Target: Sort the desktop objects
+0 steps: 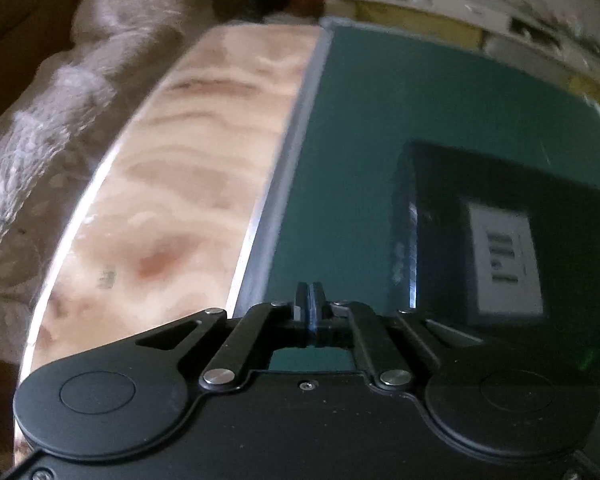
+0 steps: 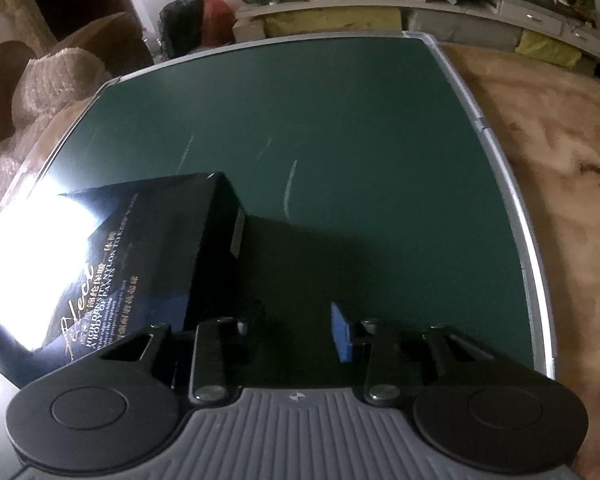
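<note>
A black box (image 2: 148,248) with gold lettering lies on the green board (image 2: 340,140), at the left of the right wrist view. In the left wrist view the same black box (image 1: 512,248) shows a white label and sits at the right. My left gripper (image 1: 311,304) is shut and empty, low over the green board (image 1: 360,160) near its left metal edge. My right gripper (image 2: 296,332) is open and empty just right of the box; its blue right pad (image 2: 342,332) shows, the left finger is in shadow.
A marbled tan tabletop (image 1: 188,184) lies left of the board, with a beige sofa cushion (image 1: 60,100) beyond it. A tan blanket (image 2: 560,160) lies right of the board. A low shelf unit (image 2: 380,4) stands at the back.
</note>
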The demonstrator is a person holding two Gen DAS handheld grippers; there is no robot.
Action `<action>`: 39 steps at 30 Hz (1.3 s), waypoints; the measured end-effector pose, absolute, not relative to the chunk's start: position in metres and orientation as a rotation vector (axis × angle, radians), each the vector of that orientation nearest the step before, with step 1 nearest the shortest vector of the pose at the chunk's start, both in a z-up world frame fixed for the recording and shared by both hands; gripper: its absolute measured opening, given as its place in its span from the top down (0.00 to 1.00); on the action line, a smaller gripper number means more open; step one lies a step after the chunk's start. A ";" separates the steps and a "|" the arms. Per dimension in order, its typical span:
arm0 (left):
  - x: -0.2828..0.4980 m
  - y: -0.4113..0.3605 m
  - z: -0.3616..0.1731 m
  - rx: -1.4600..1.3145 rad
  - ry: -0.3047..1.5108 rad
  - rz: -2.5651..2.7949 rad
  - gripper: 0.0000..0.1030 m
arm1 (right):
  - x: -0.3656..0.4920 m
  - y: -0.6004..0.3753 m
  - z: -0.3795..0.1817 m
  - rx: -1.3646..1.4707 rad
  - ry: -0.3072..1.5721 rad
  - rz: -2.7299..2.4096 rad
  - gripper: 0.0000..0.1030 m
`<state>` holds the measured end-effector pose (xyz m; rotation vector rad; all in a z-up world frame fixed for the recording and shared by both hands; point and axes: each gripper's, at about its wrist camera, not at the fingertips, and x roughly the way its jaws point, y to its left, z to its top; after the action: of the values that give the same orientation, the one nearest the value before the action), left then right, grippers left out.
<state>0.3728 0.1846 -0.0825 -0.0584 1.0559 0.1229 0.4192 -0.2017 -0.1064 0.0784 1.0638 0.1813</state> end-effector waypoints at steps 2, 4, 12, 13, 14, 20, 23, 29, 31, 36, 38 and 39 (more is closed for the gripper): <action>0.376 0.174 -0.087 -0.055 1.053 0.079 1.00 | 0.419 -0.194 -0.107 0.057 1.064 0.191 0.63; 0.378 0.167 -0.086 -0.088 1.043 0.031 1.00 | 0.421 -0.187 -0.105 0.061 1.067 0.207 0.86; 0.374 0.154 -0.075 -0.089 1.019 -0.034 1.00 | 0.409 -0.191 -0.081 0.083 1.033 0.242 0.95; 0.373 0.152 -0.075 -0.077 1.019 -0.029 1.00 | 0.407 -0.189 -0.081 0.066 1.042 0.251 0.95; 0.373 0.150 -0.074 -0.065 1.020 -0.023 1.00 | 0.406 -0.189 -0.083 0.058 1.050 0.255 0.95; 0.369 0.164 -0.076 -0.064 0.975 0.049 0.88 | 0.405 -0.202 -0.080 0.110 1.017 0.213 0.62; 0.363 0.180 -0.077 -0.132 0.930 0.094 0.52 | 0.402 -0.220 -0.073 0.197 0.952 0.190 0.01; 0.364 0.196 -0.082 -0.300 0.919 0.030 0.45 | 0.401 -0.243 -0.076 0.292 0.940 0.186 0.00; 0.364 0.207 -0.077 -0.357 0.900 -0.006 0.42 | 0.402 -0.254 -0.076 0.369 0.938 0.194 0.00; 0.366 0.212 -0.085 -0.432 0.931 -0.121 0.23 | 0.407 -0.267 -0.093 0.487 0.994 0.257 0.00; 0.370 0.204 -0.092 -0.448 0.945 -0.169 0.23 | 0.408 -0.266 -0.102 0.520 1.023 0.294 0.00; 0.373 0.199 -0.096 -0.458 0.955 -0.193 0.23 | 0.408 -0.264 -0.103 0.529 1.027 0.311 0.00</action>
<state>0.3727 0.1993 -0.0965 -0.4580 0.9552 -0.1927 0.4076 -0.2638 -0.1035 0.5292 1.0275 0.3113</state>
